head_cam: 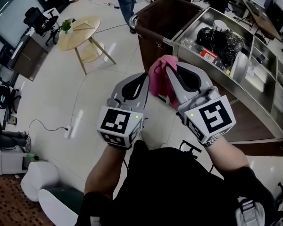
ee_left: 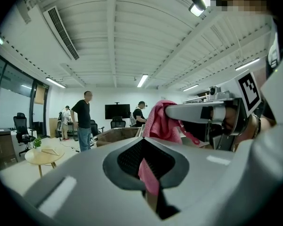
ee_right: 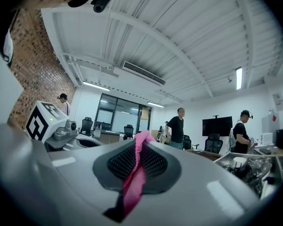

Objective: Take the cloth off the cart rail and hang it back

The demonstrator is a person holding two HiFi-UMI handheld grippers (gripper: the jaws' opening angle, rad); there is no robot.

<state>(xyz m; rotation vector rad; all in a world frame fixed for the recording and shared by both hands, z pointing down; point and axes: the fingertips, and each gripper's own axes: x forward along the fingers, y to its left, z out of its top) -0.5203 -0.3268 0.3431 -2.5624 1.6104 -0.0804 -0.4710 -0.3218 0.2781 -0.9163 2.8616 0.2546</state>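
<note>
The cart [head_cam: 240,94] stands ahead and to the right of both hands, its steel side running back at a slant and its brown bag bin [head_cam: 162,27] at the near end. Left of the cart lies a broad stretch of pale, glossy floor [head_cam: 108,84]. Farther left of the cart stands a round wooden counter [head_cam: 80,32], and a white power strip [head_cam: 68,132] with its cable lies on the floor nearer the person. A person [head_cam: 125,1] stands just behind the bin.

The cloth [head_cam: 159,76] is pink and bunched into soft folds, held up in the air just in front of the bin. The left tool [head_cam: 142,81] is closed on a thin strip of the cloth, and the right tool [head_cam: 172,74] is clamped on another fold, so the cloth hangs gathered between them, with the two tools close together.

Each tool carries a cube with black-and-white square markers. A red-labelled packet [head_cam: 208,54] lies in the cart's top tray, its print too small to read.
</note>
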